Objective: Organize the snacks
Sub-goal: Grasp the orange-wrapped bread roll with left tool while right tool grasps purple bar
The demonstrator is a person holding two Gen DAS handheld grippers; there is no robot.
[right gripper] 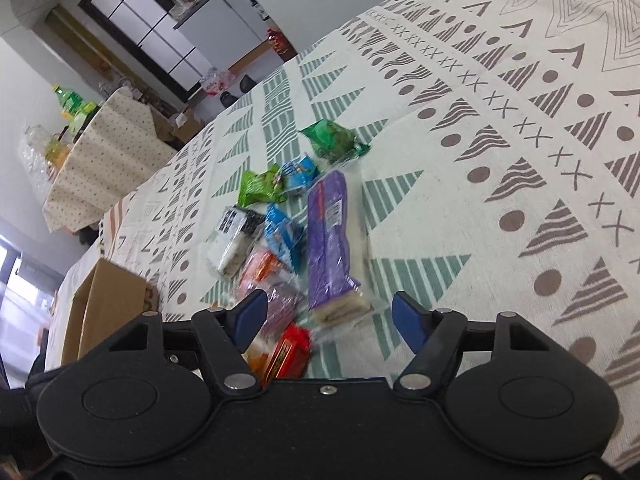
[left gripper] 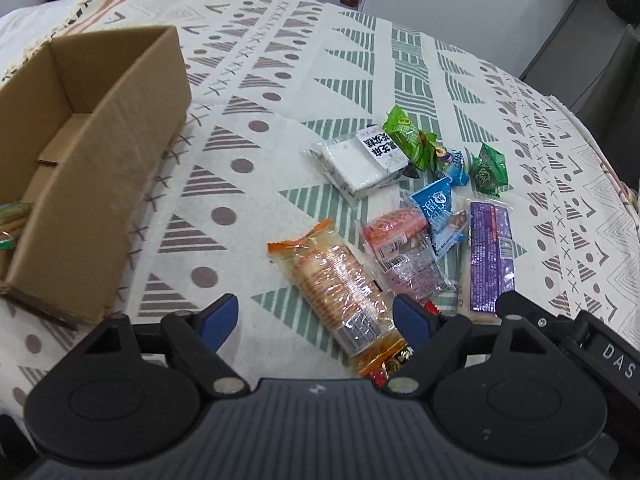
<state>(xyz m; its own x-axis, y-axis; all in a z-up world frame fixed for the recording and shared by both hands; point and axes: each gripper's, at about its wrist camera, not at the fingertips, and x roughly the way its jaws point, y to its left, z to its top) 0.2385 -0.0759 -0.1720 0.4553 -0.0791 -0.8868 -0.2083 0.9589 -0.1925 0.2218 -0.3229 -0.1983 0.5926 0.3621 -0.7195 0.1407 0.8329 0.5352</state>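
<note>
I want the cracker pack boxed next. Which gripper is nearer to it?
Left. The left gripper is open with the cracker pack lying between its fingers. The right gripper is open further over, lined up on the purple bar.

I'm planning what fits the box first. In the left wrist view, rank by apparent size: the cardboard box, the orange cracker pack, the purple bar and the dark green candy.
1. cardboard box
2. orange cracker pack
3. purple bar, though the cracker pack lies nearer the camera, so these two are unsure
4. dark green candy
</note>
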